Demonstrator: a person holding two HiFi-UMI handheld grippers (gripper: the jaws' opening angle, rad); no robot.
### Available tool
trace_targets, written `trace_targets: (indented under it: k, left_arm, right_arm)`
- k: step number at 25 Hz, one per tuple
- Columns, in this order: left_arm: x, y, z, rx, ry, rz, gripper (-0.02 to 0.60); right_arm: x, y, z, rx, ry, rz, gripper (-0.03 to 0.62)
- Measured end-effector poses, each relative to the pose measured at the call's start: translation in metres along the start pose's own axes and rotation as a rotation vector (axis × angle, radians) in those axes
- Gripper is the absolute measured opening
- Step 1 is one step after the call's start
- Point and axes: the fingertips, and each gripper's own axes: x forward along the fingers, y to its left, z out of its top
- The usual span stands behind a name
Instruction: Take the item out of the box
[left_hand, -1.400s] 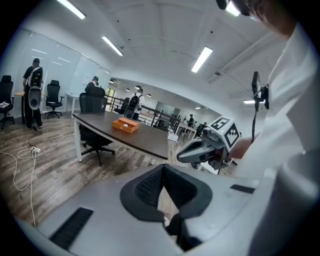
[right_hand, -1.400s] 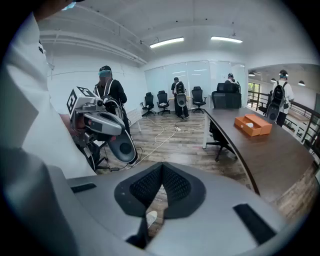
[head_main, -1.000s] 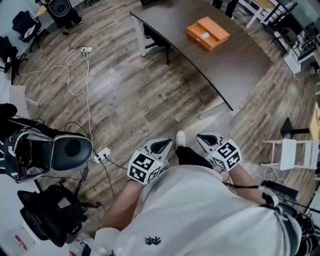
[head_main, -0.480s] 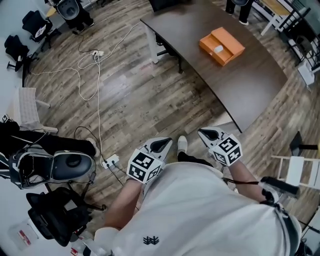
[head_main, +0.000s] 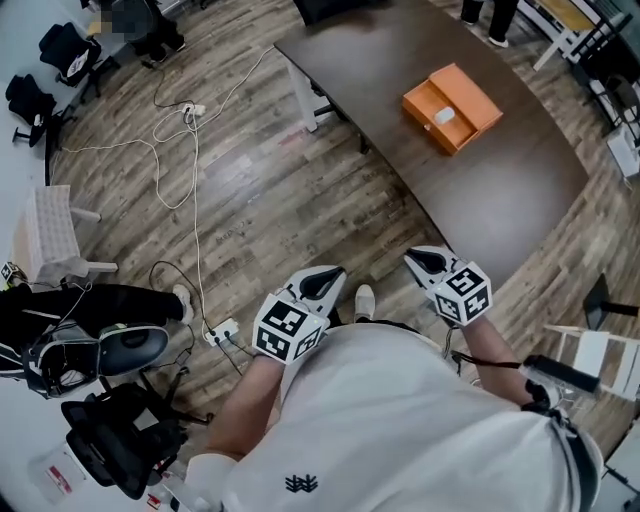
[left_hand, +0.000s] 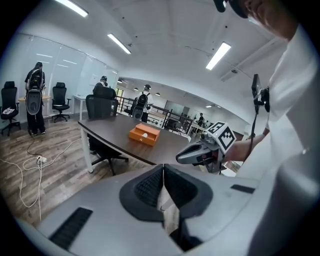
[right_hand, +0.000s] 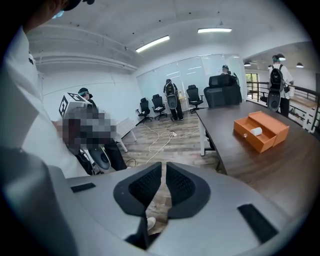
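Observation:
An open orange box (head_main: 452, 106) lies on the dark brown table (head_main: 520, 200), with a small white item (head_main: 446, 115) inside it. The box (right_hand: 261, 131) and the white item (right_hand: 255, 131) also show in the right gripper view, and the box (left_hand: 144, 135) shows far off in the left gripper view. My left gripper (head_main: 328, 277) and right gripper (head_main: 420, 260) are held close to my waist, over the wooden floor and short of the table's near edge. Both are shut and empty; the pads meet in the left gripper view (left_hand: 163, 172) and in the right gripper view (right_hand: 163, 172).
A white cable (head_main: 180, 150) snakes across the floor to a power strip (head_main: 222, 330). Black equipment with a round seat (head_main: 110, 345) stands at the left, a white chair (head_main: 55, 235) beyond it, and another white chair (head_main: 600, 360) at the right. People stand in the background.
The table and orange box have come nearer and moved toward the right of the head view. Both grippers stay shut in front of my body.

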Motion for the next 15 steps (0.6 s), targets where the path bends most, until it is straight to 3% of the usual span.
trace_targets:
  k: [6,15]
  left_arm:
    - [0.015,0.049,0.028,-0.015,-0.027,-0.024,0.012]
    - [0.023,0.164,0.081,0.067,0.007,-0.142,0.012]
  right_arm:
    - [0.032,-0.037,0.025,0.034,0.008,-0.046,0.005]
    - [0.103,-0.098,0.084,0.135,0.008,-0.235,0.006]
